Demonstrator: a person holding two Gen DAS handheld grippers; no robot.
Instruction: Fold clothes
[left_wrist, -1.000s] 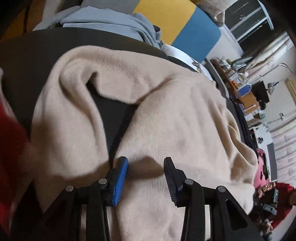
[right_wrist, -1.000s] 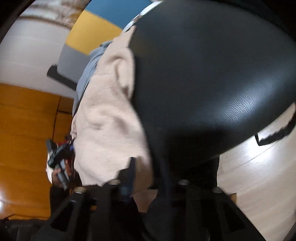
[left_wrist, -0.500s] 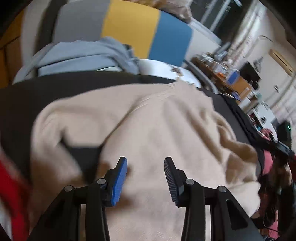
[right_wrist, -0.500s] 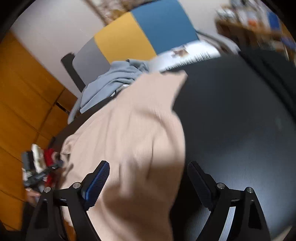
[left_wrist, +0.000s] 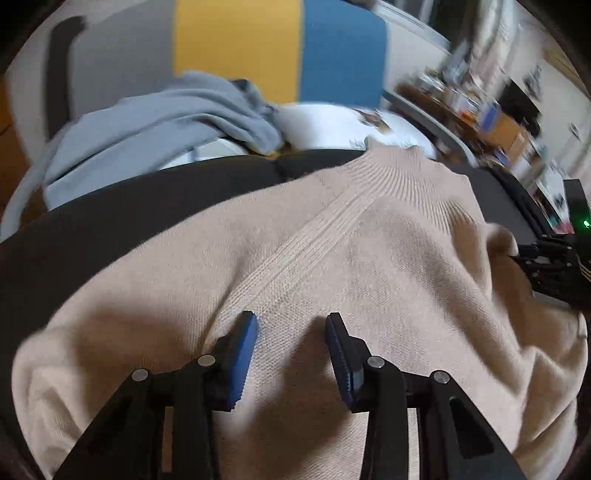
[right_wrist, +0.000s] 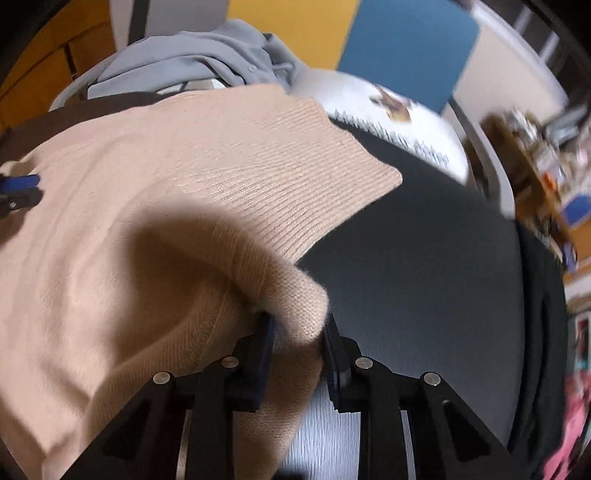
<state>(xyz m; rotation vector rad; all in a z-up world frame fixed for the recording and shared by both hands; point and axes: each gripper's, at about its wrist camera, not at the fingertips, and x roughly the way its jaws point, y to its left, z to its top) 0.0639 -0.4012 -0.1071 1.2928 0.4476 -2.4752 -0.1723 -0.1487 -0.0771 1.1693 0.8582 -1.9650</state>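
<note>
Sweater (right_wrist: 147, 229) edge now between closing jaws

Soft knit on a matt black tabletop

The beige sweater (left_wrist: 369, 266) is a fine, slightly fuzzy knit, ribbed along its hem and in a raised band across the body. The tabletop (right_wrist: 424, 258) looks like matt black leatherette with a faint grain. The grey garment (left_wrist: 155, 122) behind is smooth, soft jersey-like cloth. The left tongs (left_wrist: 291, 354) and right tongs (right_wrist: 297, 347) are matt black plastic with shiny metal pins and blue ridged rubbery pads (left_wrist: 242, 362).
</note>
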